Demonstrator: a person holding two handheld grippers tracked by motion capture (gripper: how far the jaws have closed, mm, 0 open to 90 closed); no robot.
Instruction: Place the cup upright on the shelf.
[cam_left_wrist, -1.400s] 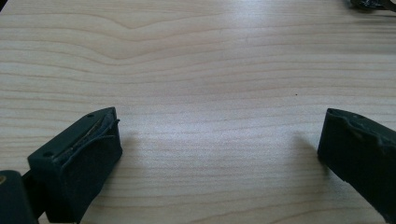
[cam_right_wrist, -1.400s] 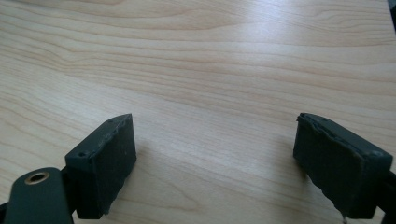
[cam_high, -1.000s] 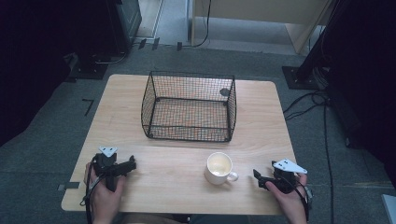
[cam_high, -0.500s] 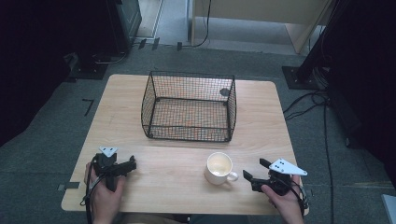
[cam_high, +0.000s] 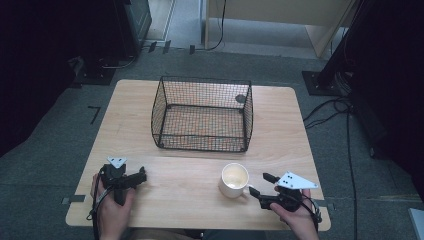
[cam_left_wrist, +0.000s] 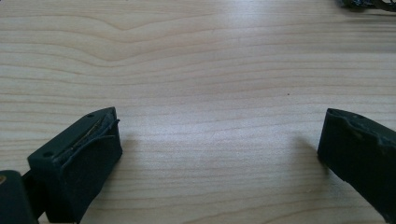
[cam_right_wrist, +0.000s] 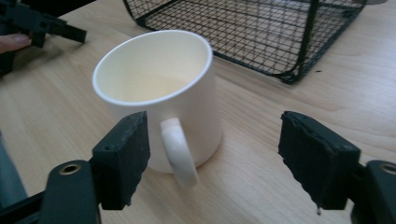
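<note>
The white mug (cam_high: 234, 179) stands upright on the counter (cam_high: 190, 175), mouth up, its handle (cam_right_wrist: 180, 154) pointing toward the right gripper (cam_high: 260, 184). That gripper's fingers (cam_right_wrist: 123, 158) have just been closing yet are still spread, the handle between them untouched. The wire basket (cam_high: 202, 114) sits just beyond. The left gripper (cam_high: 141, 175) rests well apart, fingers spread over bare wood.

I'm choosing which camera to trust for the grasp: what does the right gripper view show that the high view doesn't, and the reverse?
Right gripper view: the white ceramic mug's handle lies between the right gripper's open jaws, which have just been closing, nearer one pad, untouched.
High view: the whole light wooden table, the full black wire basket, and the left gripper.
Both: mug, basket, tabletop.
</note>
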